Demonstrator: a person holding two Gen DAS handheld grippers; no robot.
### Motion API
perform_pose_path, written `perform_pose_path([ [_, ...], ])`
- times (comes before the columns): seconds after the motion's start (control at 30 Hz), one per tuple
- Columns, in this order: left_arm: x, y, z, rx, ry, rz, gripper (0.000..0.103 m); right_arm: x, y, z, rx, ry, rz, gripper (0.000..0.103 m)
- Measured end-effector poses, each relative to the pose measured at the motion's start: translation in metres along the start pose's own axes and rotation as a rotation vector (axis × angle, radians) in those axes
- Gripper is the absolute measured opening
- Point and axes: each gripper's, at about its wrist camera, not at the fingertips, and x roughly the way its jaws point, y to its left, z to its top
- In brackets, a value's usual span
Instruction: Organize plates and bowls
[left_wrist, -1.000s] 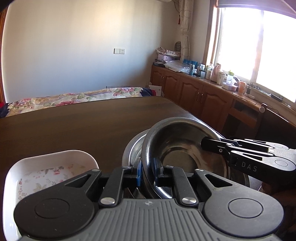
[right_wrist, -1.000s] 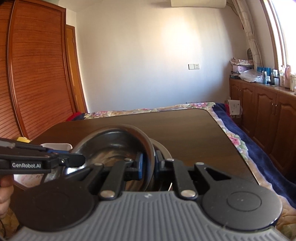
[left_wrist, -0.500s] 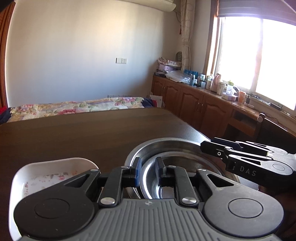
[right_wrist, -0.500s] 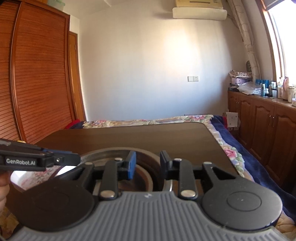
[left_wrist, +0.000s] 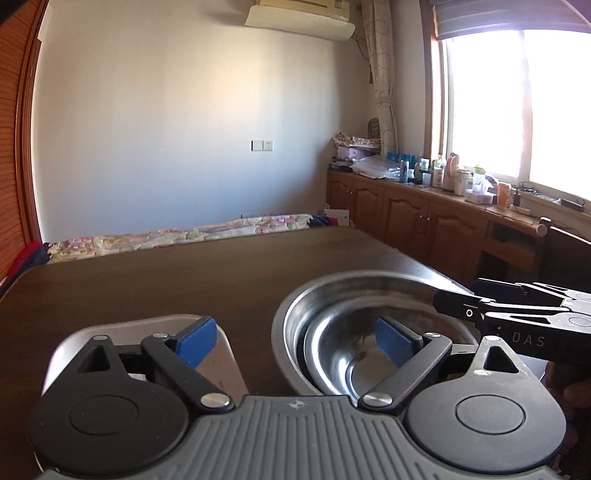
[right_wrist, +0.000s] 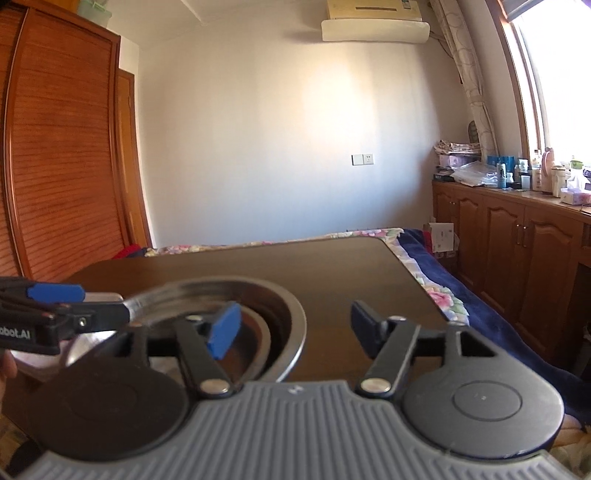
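Above the dark table (left_wrist: 155, 280), left gripper (left_wrist: 295, 341) and right gripper (right_wrist: 291, 325) both hovered level, jaws spread wide, gripping nothing. Half a second earlier, narrower around the rim; now released. Small steel bowl (left_wrist: 343, 354) nested inside large steel bowl (left_wrist: 295, 317), beside white dish (left_wrist: 218, 354).

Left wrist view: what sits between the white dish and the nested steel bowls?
Only bare dark table. In the left wrist view a strip of wood separates the white dish from the steel bowls; nothing lies there.
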Motion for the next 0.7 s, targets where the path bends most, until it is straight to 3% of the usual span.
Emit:
perform_pose_path([
  [0.33, 0.004, -0.003, -0.012, -0.031, 0.012, -0.029, 0.091, 0.002, 0.001, -0.007, 0.023, 0.015, 0.029, 0.070],
  [0.7, 0.005, 0.001, -0.017, -0.062, 0.043, -0.054, 0.056, 0.001, 0.007, -0.008, 0.022, 0.017, 0.059, 0.069],
])
